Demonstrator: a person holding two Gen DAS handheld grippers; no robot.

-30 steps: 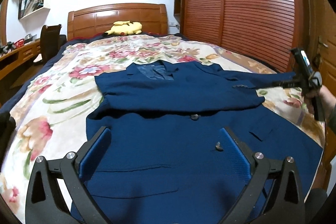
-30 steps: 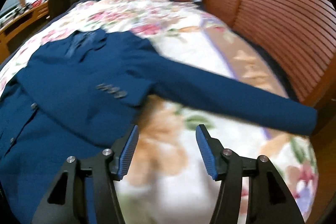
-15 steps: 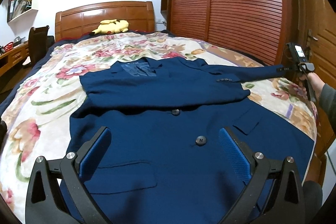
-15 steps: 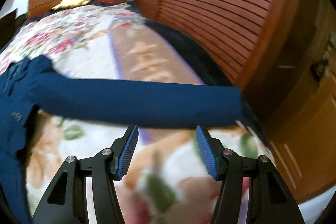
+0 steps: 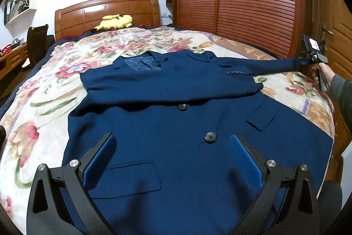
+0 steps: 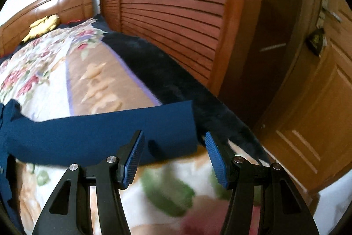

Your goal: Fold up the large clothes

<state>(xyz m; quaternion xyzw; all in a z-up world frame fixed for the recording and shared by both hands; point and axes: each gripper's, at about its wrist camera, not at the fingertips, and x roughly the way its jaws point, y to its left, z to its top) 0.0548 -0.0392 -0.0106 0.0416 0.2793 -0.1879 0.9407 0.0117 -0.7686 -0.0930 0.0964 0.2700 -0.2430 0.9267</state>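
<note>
A navy blazer lies face up on the floral bedspread. One sleeve is folded across its chest. The other sleeve stretches out to the right. My left gripper hovers open over the blazer's lower front, near a black button, and grips nothing. In the right wrist view the end of the stretched sleeve lies flat under my right gripper. Its cuff sits between the open fingers, and the pads do not press on it. The left wrist view shows the right gripper at the cuff, held by a hand.
A slatted wooden wardrobe runs along the bed's right side, and a wooden door stands beyond it. A dark blanket edge borders the bed there. A yellow plush toy rests by the headboard. A chair and a desk stand at the left.
My right gripper has swept rightward along the outstretched sleeve from near the blazer's body to the cuff, rolling as it went. The left gripper stays over the blazer's lower front.
</note>
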